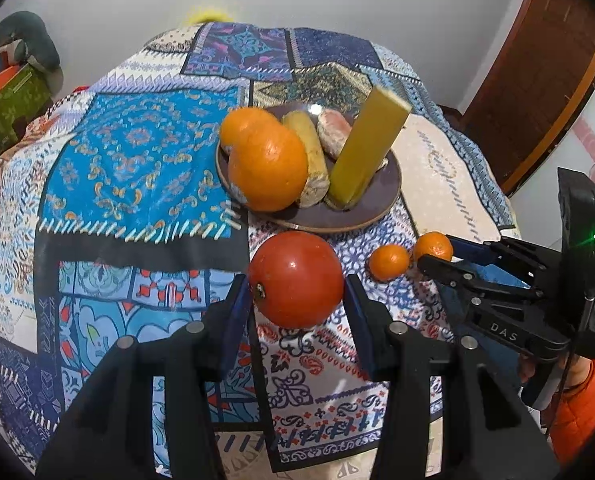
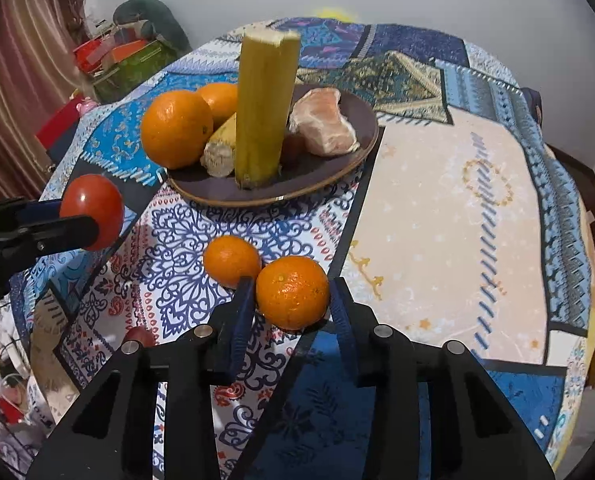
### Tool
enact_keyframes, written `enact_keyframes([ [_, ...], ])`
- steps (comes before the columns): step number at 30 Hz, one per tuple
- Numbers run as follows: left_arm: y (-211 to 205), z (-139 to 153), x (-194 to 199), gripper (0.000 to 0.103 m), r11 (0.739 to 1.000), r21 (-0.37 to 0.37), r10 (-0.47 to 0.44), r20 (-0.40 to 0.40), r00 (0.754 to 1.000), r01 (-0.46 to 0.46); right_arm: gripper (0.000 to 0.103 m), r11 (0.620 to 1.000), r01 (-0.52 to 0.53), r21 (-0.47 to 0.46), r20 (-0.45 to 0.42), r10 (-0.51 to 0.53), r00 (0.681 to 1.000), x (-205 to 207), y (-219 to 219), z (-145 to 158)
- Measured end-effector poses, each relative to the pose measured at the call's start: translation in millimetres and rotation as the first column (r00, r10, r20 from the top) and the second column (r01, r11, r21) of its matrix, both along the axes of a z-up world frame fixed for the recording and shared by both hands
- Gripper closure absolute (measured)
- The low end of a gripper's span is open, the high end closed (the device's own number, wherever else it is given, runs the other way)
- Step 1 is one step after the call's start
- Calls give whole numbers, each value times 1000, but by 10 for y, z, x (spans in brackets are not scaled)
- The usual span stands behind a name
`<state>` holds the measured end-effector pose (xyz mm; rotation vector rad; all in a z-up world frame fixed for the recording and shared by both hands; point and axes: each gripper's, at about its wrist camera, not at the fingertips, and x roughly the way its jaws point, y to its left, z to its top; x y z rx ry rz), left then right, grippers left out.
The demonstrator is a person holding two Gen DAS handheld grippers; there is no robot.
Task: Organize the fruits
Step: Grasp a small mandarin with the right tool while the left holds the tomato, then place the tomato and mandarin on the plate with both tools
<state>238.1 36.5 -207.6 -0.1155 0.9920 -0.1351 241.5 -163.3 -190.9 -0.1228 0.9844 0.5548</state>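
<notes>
My left gripper (image 1: 296, 280) is shut on a red tomato (image 1: 296, 278), held a little above the patterned cloth in front of the brown plate (image 1: 337, 224). From the right wrist view that tomato (image 2: 97, 204) and the left gripper (image 2: 79, 216) show at the left edge. My right gripper (image 2: 292, 289) has both blue pads against a tangerine (image 2: 292, 292) that rests on the cloth. A second, smaller tangerine (image 2: 231, 260) lies just left of it, free. On the plate (image 2: 257, 200) are two oranges (image 2: 176, 128), a corn piece (image 2: 219, 152), an upright yellow-green stalk (image 2: 263, 112) and a peeled citrus chunk (image 2: 325, 120).
A patchwork cloth (image 2: 437, 208) covers the round table, with bare cloth to the right of the plate. Boxes and clutter (image 2: 125, 60) stand beyond the far left edge. A small red object (image 2: 139, 336) lies near my right gripper's left finger. An orange sleeve (image 1: 581, 408) is at right.
</notes>
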Motion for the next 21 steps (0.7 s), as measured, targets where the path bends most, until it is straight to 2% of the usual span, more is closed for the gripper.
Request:
enact_keyframes([
  [9, -87, 338, 217, 56, 1000, 3, -13, 85, 996, 13, 68, 999, 22, 39, 95, -25, 995, 164, -35, 382],
  [14, -124, 506, 426, 56, 1000, 5, -16, 133, 991, 16, 68, 999, 21, 25, 153, -24, 988, 320, 12, 539],
  [21, -163, 525, 761, 56, 1000, 13, -18, 141, 990, 16, 68, 999, 19, 27, 189, -24, 982, 553, 75, 589],
])
